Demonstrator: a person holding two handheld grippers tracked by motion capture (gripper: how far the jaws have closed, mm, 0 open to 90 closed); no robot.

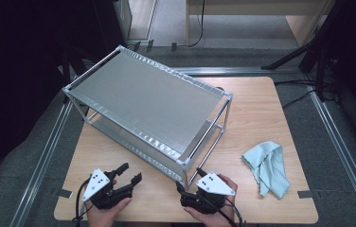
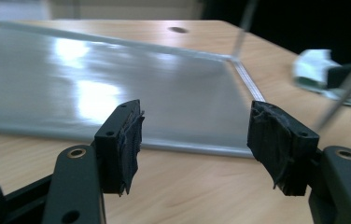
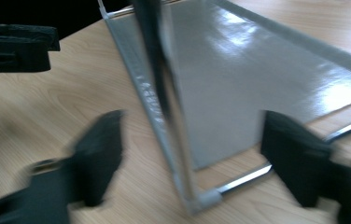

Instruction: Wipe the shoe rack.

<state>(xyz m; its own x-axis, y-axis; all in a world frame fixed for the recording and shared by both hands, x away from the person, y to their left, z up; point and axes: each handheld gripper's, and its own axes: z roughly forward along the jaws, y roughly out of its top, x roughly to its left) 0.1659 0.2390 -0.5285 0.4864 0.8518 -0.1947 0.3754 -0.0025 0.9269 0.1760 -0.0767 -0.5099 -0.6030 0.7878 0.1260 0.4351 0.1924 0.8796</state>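
Item: two-tier metal rack (image 1: 152,99), grey shelf panels on thin rods with pale corner joints, standing on the wooden surface (image 1: 256,113). It lies directly ahead of both claws, set at an angle, its nearest corner post closest to the right claw.

Left claw (image 1: 129,172): held in the person's hand at the near edge of the surface, jaws apart with nothing between them. In the left gripper view the two black pads (image 2: 126,142) frame the lower shelf panel (image 2: 94,88), which lies just beyond the pads and apart from them. The rack's near corner post stands to the right of this claw.

Right claw (image 1: 191,176): held in the other hand at the near edge, just short of the rack's nearest corner post, jaws apart and clamping nothing. In the right gripper view, which is blurred, the corner post (image 3: 157,79) rises between the two jaws, beyond them; whether it touches either one cannot be told. The left claw shows at the upper left of that view.

Light blue cloth (image 1: 268,168): crumpled, lying on the surface to the right of the right claw, well apart from the rack.
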